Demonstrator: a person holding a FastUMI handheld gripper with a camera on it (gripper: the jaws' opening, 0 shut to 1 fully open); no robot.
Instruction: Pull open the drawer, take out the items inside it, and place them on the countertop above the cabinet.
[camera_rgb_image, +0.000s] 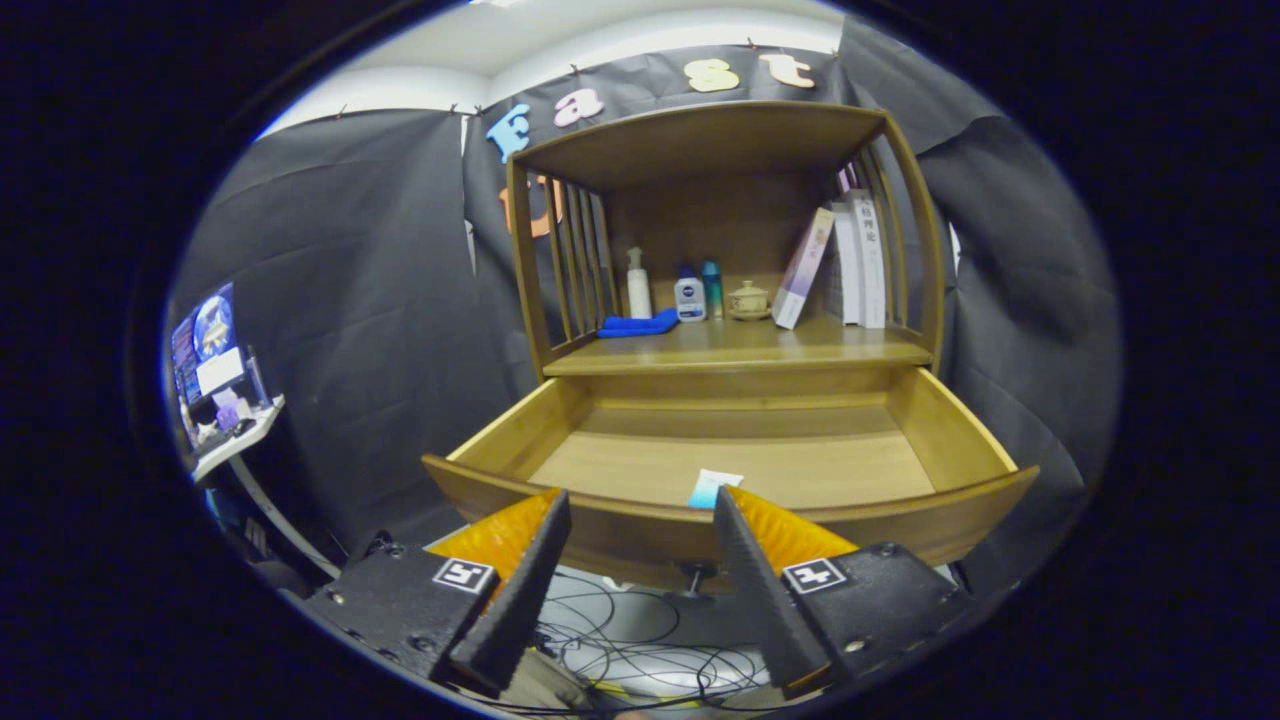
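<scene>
The wooden drawer (940, 430) stands pulled out, holding a small packet (714, 489) by its front wall. The gripper (640, 520), fingers spread and empty, hovers just before it.

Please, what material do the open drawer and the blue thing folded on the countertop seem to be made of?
The drawer looks like wood with a smooth, slightly glossy finish: warm brown with faint grain on its floor. The blue cloth seems a soft textile, since it lies folded in limp layers. The gripper is open just before the drawer front.
</scene>
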